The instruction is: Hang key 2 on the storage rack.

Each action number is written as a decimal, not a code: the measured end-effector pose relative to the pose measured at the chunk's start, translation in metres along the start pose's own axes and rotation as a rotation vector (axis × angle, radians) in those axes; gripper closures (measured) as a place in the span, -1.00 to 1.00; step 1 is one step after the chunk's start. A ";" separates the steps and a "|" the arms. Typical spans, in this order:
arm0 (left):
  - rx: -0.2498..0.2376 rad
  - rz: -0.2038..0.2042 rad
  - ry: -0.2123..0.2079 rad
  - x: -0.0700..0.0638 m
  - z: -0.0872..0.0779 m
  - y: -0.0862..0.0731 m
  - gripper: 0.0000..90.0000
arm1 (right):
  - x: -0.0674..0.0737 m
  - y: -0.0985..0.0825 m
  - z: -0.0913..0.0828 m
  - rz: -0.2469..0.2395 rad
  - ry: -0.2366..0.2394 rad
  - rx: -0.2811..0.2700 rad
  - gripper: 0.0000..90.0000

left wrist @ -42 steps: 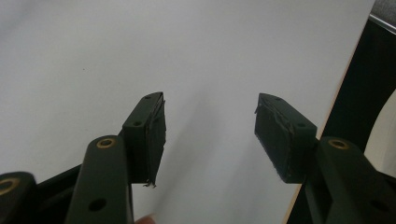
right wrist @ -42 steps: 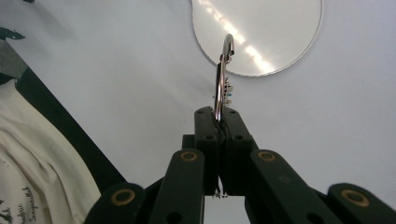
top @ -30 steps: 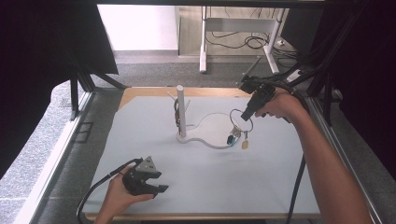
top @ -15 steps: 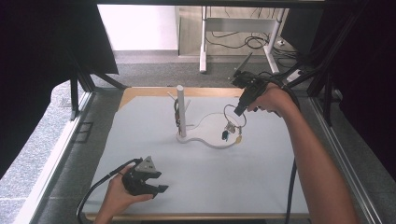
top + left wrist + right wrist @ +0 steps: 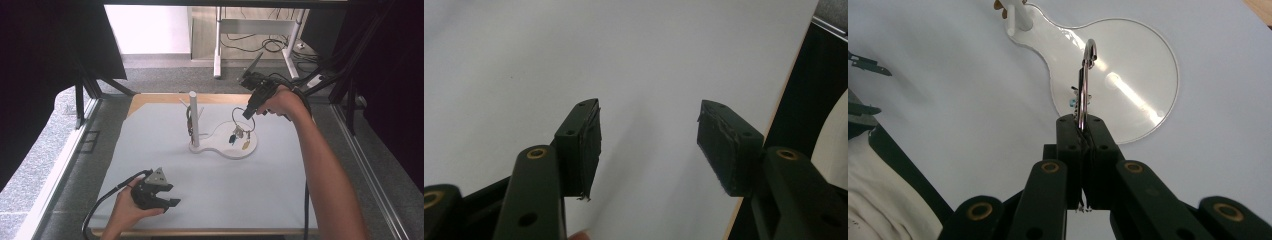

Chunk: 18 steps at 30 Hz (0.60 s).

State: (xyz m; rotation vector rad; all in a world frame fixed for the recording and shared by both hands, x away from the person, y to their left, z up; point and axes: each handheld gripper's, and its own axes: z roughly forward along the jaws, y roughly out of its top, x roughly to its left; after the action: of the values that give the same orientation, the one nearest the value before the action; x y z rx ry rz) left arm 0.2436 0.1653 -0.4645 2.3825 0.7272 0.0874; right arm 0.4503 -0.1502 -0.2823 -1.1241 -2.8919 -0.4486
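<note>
Your right gripper (image 5: pixel 248 111) has its jaws clamped shut on the key ring (image 5: pixel 243 119), right of centre in the high view, with the keys (image 5: pixel 239 137) dangling under it above the round end of the clear base (image 5: pixel 252 147). In the right gripper view the ring (image 5: pixel 1085 85) stands edge-on, straight out of the jaws, its long axis pointing up the frame toward the base (image 5: pixel 1148 75).

The post (image 5: pixel 194 120) rises to the left of the ring in the high view, at the narrow end of the base, with a thin peg (image 5: pixel 184 103) sticking out near its top. That is probably where the ring belongs, so the coming move turns on carrying it leftward and threading its opening over the peg. Your right hand is by far the nearer.

Your left gripper (image 5: pixel 167 196) rests low on the desk (image 5: pixel 150 150) at the lower left, jaws open and empty.
</note>
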 end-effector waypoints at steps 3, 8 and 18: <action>-0.002 0.000 -0.001 0.000 0.000 0.000 -0.03 | 0.000 0.002 0.002 0.002 -0.008 0.004 0.93; 0.000 0.001 -0.002 0.000 0.000 0.000 -0.03 | 0.000 0.007 0.002 0.014 -0.021 0.001 0.93; -0.011 -0.003 -0.003 0.000 -0.001 0.000 -0.03 | 0.006 0.020 0.004 -0.009 -0.027 0.005 0.93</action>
State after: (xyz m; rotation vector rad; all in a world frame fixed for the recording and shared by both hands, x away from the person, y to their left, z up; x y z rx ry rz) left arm 0.2430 0.1657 -0.4641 2.3702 0.7270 0.0864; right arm 0.4594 -0.1306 -0.2804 -1.1256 -2.9202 -0.4298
